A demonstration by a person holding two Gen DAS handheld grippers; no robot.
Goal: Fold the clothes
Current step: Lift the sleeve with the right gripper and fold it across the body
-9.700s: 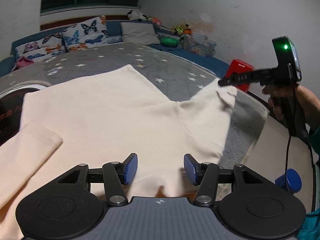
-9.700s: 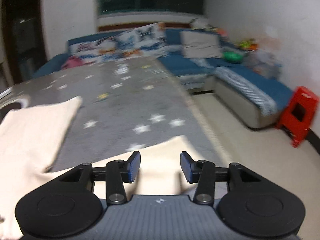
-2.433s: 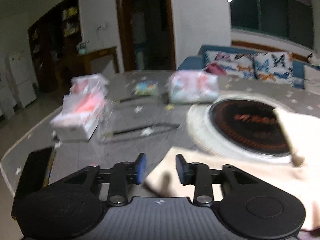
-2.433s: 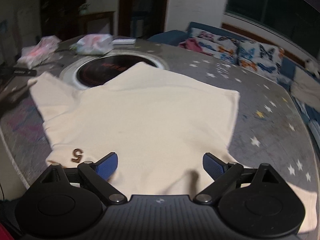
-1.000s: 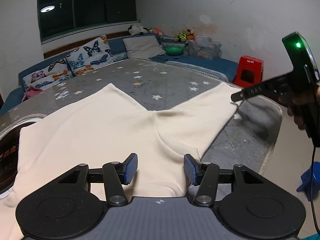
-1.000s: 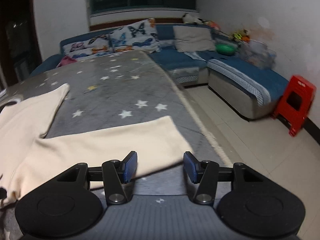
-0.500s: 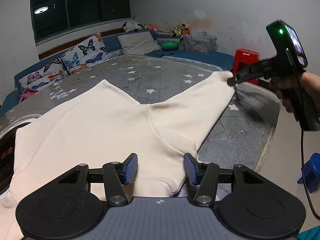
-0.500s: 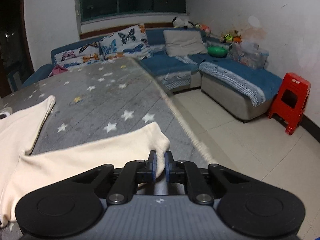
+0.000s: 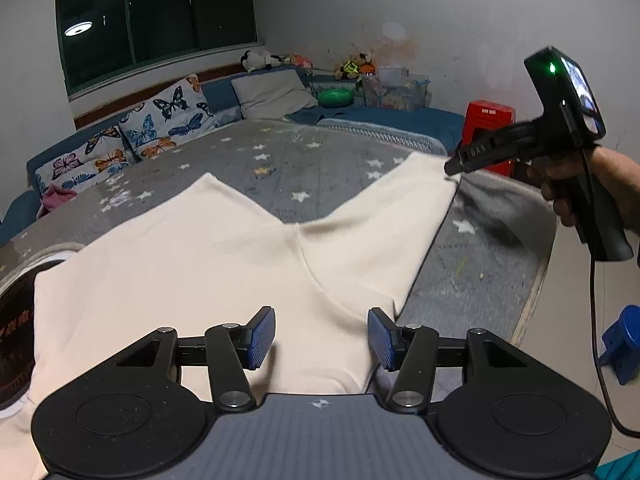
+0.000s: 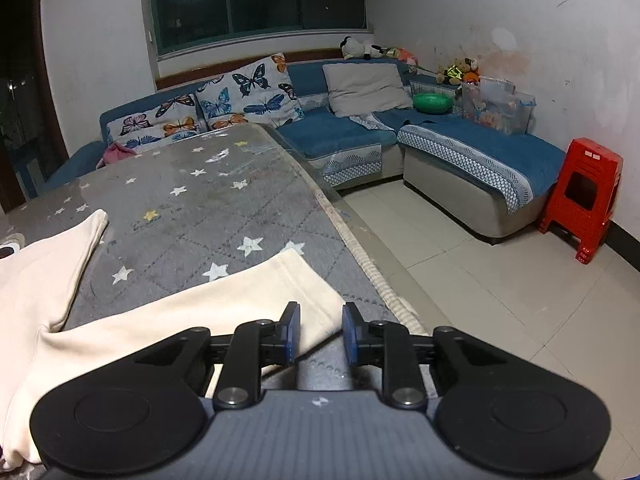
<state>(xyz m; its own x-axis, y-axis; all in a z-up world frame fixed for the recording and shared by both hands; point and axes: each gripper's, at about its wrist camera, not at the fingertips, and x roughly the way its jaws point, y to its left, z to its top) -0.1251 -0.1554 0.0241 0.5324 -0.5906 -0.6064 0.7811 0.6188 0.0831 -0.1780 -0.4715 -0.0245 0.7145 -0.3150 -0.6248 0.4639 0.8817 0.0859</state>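
Note:
A cream sweatshirt (image 9: 200, 248) lies spread flat on the grey star-patterned table (image 9: 480, 248). My left gripper (image 9: 322, 336) is open just above the garment's near edge, its blue pads (image 9: 262, 336) apart with cloth lying below the gap. One sleeve (image 9: 384, 216) runs out to the right, toward the table edge. My right gripper (image 9: 454, 166), held by a hand, sits at that sleeve's cuff. In the right wrist view the right gripper (image 10: 320, 334) is narrowly open, and the cuff (image 10: 304, 292) lies flat between and ahead of its pads. The other sleeve (image 10: 52, 256) shows at the left.
The table's rounded edge (image 10: 376, 272) runs just right of the cuff, with tiled floor beyond. A red stool (image 10: 584, 196) and a blue sofa (image 10: 460, 140) stand past it. A blue object (image 9: 624, 340) is on the floor. A round black cooker plate (image 9: 12, 320) lies under the garment's left side.
Half a second ago my right gripper was shut on the cuff; its jaws have parted and the cuff now rests on the table. My left gripper has stayed open in place.

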